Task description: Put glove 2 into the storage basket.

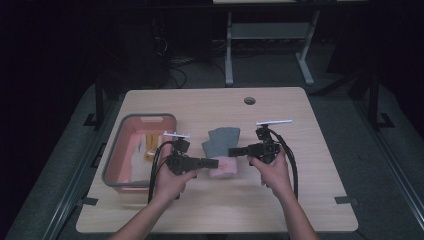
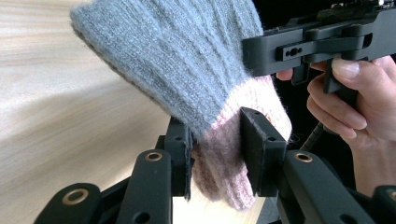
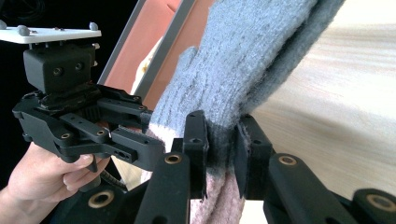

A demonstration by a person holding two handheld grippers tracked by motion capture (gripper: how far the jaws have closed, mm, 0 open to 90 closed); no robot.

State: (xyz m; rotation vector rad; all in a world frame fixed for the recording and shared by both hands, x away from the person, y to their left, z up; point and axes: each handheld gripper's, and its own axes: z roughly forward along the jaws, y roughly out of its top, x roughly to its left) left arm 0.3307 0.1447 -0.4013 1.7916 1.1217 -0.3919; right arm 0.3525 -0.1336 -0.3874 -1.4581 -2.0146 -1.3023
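Note:
A knitted glove point(image 1: 223, 141), grey with a pink cuff, is held between both grippers just above the middle of the wooden table point(image 1: 200, 210). My left gripper point(image 1: 215, 162) comes in from the left and is shut on the pink cuff point(image 2: 219, 172). My right gripper point(image 1: 232, 151) comes in from the right, shut on the glove point(image 3: 243, 60) where grey meets pink. In the left gripper view the grey fingers of the glove point(image 2: 187, 60) hang over the jaws, with the right gripper point(image 2: 299, 49) and its hand behind. The right gripper view has the left gripper point(image 3: 93, 126) at its left.
A grey-rimmed pink tub point(image 1: 147, 116) stands at the table's left with a yellow item point(image 1: 150, 145) and pale cloth inside. A round cable hole point(image 1: 249, 100) lies near the far edge. Desk legs and cables stand on the dark floor beyond.

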